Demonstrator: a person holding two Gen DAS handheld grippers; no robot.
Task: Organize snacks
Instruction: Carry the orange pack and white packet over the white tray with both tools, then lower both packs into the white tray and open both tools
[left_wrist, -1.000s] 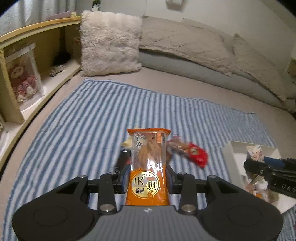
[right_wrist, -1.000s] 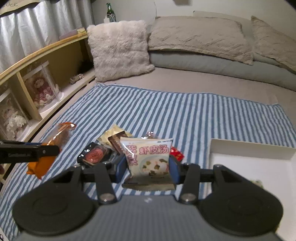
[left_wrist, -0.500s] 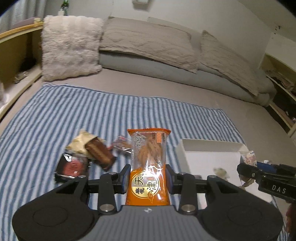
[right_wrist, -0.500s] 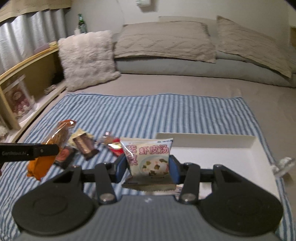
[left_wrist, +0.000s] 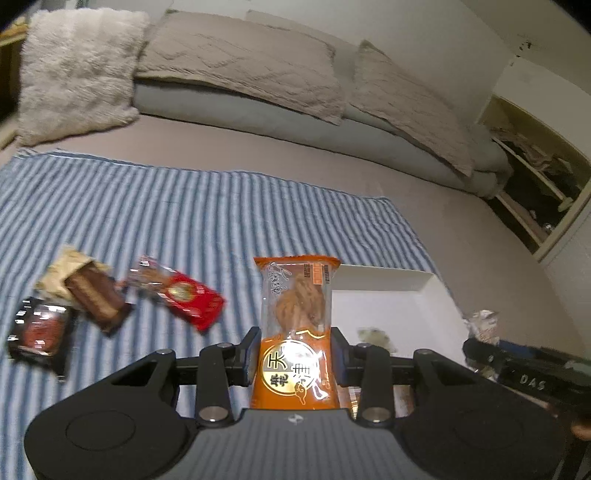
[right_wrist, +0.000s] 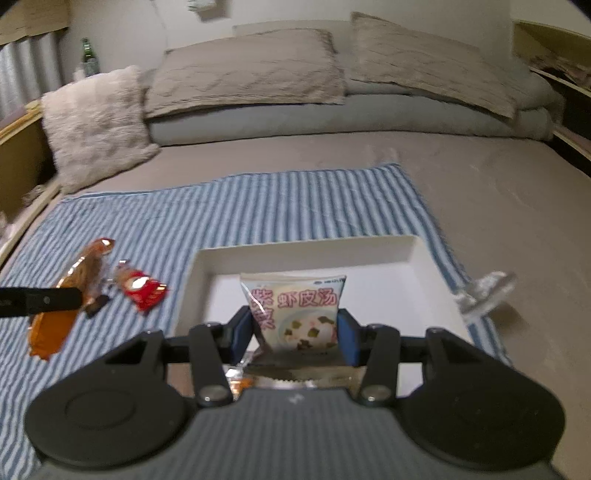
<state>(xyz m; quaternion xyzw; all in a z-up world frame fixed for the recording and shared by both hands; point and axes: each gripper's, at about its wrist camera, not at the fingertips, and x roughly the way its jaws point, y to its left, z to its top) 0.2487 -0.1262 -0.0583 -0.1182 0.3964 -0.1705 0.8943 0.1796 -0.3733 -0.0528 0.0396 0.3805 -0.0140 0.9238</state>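
Fluffy pillow (right_wrist: 96, 125) at far left, beige pillows (right_wrist: 247, 70) along the headboard, striped blanket (right_wrist: 258, 206) over the bed. Left tongs (left_wrist: 295, 360) clamped on an orange pastry packet (left_wrist: 295, 325); right tongs (right_wrist: 293, 339) gripping a soup packet (right_wrist: 295, 310) above the white tray (right_wrist: 306, 254).

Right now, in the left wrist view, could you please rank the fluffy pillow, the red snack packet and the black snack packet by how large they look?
1. Fluffy pillow: by far the largest.
2. Red snack packet and black snack packet: these look about alike. Both are blurred, and the black one sits where the fisheye distorts, so I would not rank them.
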